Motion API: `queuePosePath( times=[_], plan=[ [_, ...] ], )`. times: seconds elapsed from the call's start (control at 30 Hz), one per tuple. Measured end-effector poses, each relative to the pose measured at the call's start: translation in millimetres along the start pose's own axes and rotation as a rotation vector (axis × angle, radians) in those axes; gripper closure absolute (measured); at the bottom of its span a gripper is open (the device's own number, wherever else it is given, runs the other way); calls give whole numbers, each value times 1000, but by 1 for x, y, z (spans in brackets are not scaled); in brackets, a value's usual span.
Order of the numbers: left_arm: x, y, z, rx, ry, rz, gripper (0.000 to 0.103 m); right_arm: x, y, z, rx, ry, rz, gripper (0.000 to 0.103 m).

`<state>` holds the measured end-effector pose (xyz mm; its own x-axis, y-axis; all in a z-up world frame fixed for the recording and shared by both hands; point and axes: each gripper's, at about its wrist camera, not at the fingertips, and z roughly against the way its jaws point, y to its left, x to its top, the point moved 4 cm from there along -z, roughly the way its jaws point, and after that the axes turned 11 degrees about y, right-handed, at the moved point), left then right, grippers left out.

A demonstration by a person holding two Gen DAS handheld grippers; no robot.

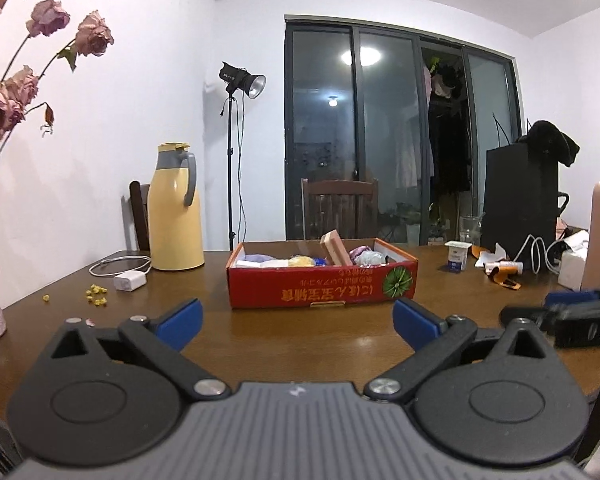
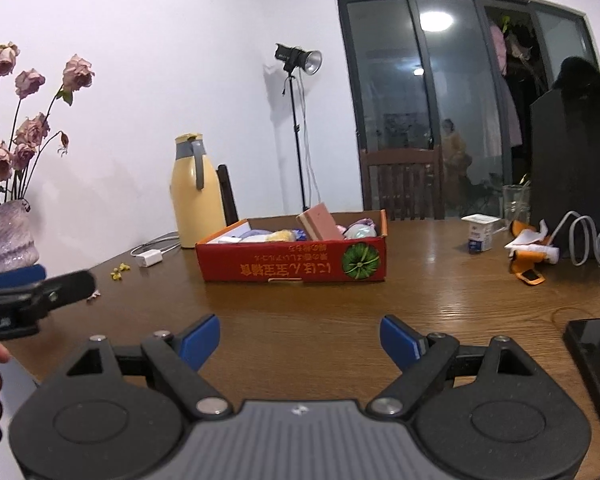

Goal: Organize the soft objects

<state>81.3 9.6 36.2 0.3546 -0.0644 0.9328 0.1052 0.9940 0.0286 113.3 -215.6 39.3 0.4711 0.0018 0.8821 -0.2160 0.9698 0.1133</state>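
Both our left gripper (image 1: pixel 298 318) and right gripper (image 2: pixel 300 338) hover spread wide and empty above the table (image 2: pixel 440 280), well short of the red box (image 2: pixel 292 266) already holding the soft objects (image 2: pixel 282 236), so we judge little remains.

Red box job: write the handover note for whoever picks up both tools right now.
Left tool: open, empty, held above the table, short of the red box.
Right tool: open, empty, likewise in front of the box.
Soft objects: all visible ones sit inside the box, among them a pink sponge block standing on end, a yellow piece and a purple piece.
Done: nothing gripped at present.
Left: approach the box and sort its contents.
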Motion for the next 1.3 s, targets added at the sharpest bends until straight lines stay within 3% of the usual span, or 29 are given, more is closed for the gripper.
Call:
queuePosePath(
  times=[0.1,1.3],
  plan=[
    [-6,5,-2,31,31,4,0,3,1,9,-7,-36,7,8],
    [-5,20,-4,63,5,39,0,7,-2,23,-36,-119,-13,8]
  ],
)
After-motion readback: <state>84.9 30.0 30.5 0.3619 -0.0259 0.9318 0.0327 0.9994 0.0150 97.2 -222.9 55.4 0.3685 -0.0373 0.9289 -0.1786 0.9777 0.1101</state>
